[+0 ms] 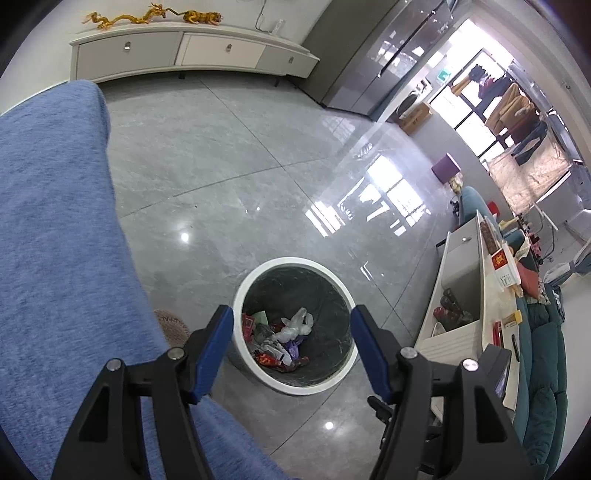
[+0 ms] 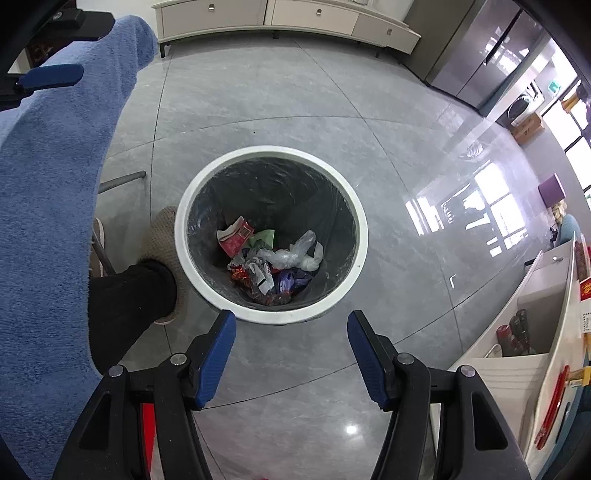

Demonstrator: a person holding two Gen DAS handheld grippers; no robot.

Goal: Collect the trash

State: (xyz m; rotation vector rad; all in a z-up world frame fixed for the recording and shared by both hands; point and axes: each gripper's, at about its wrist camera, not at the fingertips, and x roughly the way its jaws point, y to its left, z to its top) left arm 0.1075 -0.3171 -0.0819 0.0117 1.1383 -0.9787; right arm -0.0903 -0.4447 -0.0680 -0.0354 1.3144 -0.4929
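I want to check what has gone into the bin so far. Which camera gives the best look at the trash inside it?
The right wrist view: it looks almost straight down into the bin, so the trash lies unobstructed. In the left wrist view the trash is seen at a slant, with the left gripper framing the bin's opening.

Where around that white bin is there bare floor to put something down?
Bare grey floor stretches beyond the white bin up to the long low cabinet, and on the fridge side of the bin. It is crowded on the other side, where a slippered foot sits against the bin, and beside the open-shelved white table.
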